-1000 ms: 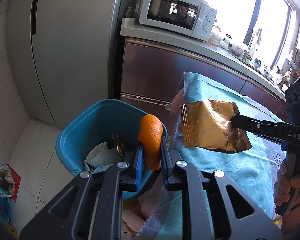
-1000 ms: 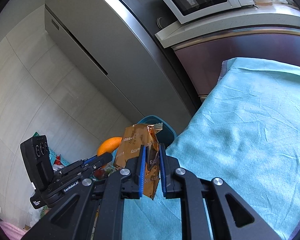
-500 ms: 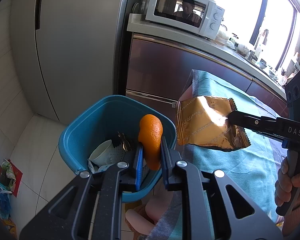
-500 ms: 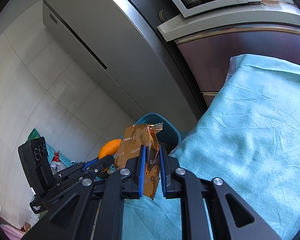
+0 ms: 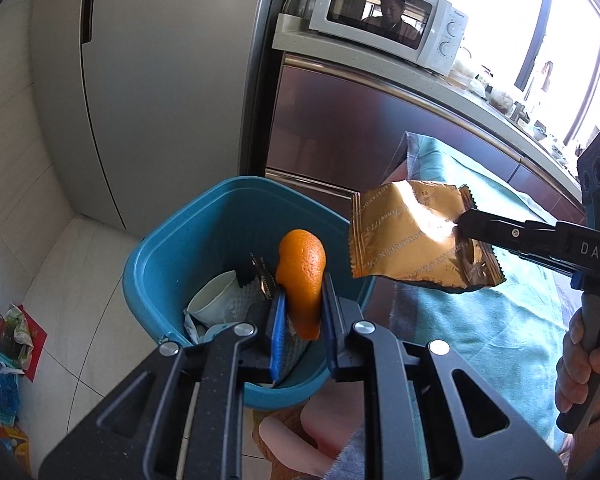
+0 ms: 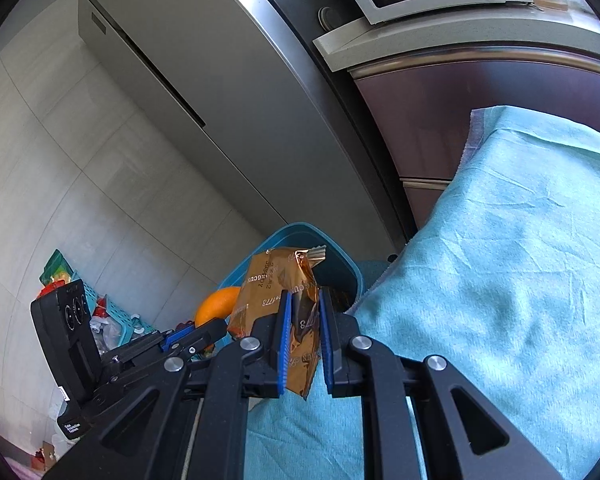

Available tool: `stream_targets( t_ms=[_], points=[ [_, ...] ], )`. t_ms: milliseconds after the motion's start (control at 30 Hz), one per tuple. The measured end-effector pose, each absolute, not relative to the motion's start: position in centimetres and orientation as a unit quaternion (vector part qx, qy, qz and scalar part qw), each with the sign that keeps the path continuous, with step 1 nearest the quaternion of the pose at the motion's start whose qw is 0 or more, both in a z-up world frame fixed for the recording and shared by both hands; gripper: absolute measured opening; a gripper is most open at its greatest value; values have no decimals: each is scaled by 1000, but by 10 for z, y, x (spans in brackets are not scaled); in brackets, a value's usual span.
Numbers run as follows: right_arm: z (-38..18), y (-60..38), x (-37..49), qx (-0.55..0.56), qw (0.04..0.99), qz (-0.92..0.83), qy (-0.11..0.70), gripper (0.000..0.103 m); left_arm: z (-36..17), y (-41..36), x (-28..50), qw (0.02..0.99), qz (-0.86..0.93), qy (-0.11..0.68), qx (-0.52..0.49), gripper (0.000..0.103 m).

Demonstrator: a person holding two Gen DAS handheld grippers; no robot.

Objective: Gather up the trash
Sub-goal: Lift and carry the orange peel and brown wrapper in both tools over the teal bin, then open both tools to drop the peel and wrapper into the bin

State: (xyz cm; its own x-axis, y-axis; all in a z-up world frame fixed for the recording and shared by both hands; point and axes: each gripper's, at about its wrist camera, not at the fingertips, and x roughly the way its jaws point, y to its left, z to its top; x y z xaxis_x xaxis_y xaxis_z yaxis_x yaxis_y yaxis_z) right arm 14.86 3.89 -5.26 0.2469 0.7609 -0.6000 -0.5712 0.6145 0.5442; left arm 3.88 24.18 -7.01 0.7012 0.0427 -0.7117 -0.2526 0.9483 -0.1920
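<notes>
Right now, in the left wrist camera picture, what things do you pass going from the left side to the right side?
Floor clutter → fridge → blue bin → orange peel held by the left gripper → gold wrapper → right gripper → person's hand.

left wrist view: aimed along its fingers, down close over the blue bin (image 5: 172, 256)
right wrist view: angled leftward, bin (image 6: 342, 258) farther
shared: bin, fridge (image 5: 160, 80), microwave (image 5: 384, 16)
</notes>
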Motion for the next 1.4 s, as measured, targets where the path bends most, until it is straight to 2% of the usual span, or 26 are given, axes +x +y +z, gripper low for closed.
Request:
stream_targets(
  t_ms=[867,967,1033,1167,1267,1400],
  points=[
    [-73,97,169,63,783,394,477,13,-106,262,64,892,101,408,-164,18],
    [-78,103,172,64,780,395,482,13,-112,265,65,891,103,409,-169,20],
    [-80,103,169,63,777,399,483,14,-117,268,67,888,100,412,-176,28],
    [-83,101,167,64,773,404,485,23,-126,273,68,886,97,415,-184,33],
    [-85,93,165,69,772,403,487,24,-127,273,64,886,92,414,-186,36],
    [-82,81,160,79,774,404,482,31,-118,267,56,896,87,398,-176,47]
  ],
)
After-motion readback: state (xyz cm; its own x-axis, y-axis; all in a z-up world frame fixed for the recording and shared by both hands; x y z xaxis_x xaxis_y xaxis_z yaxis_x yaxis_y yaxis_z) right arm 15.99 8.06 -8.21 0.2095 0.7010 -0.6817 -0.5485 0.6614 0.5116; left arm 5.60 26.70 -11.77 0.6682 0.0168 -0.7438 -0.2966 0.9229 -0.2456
